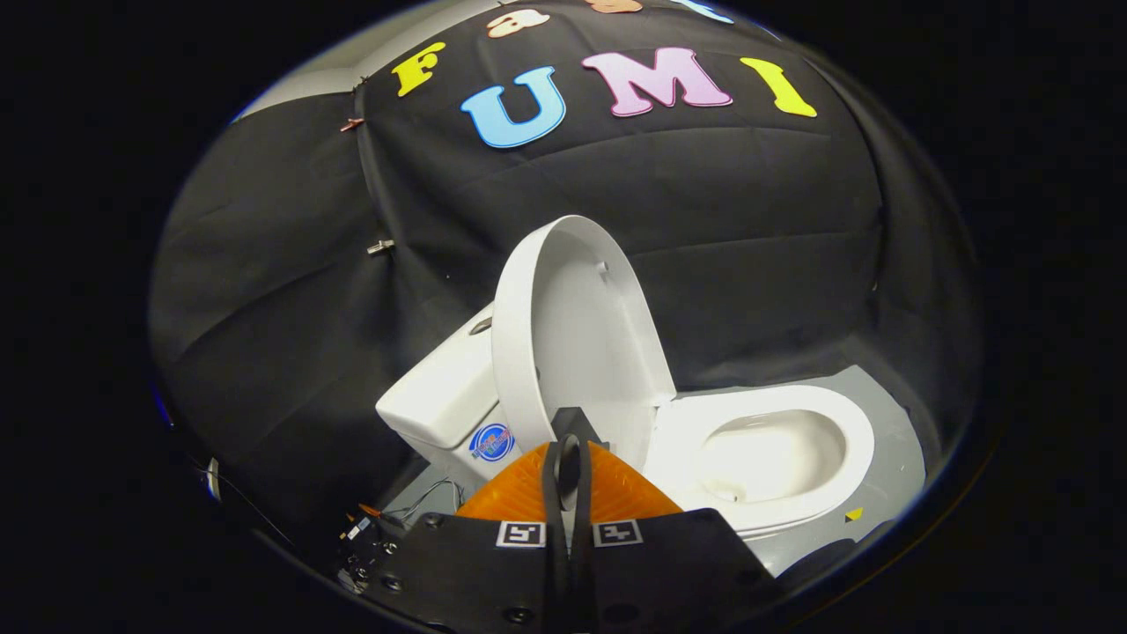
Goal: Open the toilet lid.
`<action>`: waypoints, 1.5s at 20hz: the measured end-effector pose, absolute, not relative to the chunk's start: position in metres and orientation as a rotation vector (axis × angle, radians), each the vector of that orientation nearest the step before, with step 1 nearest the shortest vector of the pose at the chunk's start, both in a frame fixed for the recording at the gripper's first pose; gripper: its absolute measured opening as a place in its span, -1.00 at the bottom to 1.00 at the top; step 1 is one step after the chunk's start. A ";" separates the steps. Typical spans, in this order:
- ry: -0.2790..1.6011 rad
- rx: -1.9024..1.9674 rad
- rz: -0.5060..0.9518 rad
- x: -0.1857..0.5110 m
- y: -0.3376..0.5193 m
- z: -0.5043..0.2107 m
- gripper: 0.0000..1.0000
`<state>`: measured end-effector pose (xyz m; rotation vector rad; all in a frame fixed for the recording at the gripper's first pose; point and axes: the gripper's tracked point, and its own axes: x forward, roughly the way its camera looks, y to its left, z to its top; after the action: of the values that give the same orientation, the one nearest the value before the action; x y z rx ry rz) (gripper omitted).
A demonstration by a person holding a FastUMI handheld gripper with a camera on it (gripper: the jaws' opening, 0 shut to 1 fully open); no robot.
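Your fingers (pixel 568 445) are closed together, gripping nothing — the toilet lid (pixel 572 330) just beyond them already stands upright against the tank (pixel 440 396), its own lean holding it — bowl (pixel 766 453) exposed.

Toilet lid (pixel 572 326): glossy, smooth, plastic-looking. Bowl (pixel 766 458) beside it: glazed, ceramic-looking. Cloth wall (pixel 748 229) behind: matt, creased. My gripper (pixel 568 458), fingers together before the lid: ribbed pads.
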<state>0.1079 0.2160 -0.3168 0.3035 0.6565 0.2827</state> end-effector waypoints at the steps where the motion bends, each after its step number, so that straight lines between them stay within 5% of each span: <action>1: 0.659 0.300 0.286 0.108 0.220 -0.317 -0.90; 19: 0.671 0.210 0.355 0.108 0.257 -0.317 -0.85; 22: 0.672 0.243 0.390 0.104 0.264 -0.316 -0.49; 26: 0.631 0.260 0.388 0.103 0.258 -0.297 0.98; 30: 0.543 0.215 0.385 0.102 0.247 -0.256 0.98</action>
<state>0.1016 0.2465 -0.2563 0.2152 0.5427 0.3853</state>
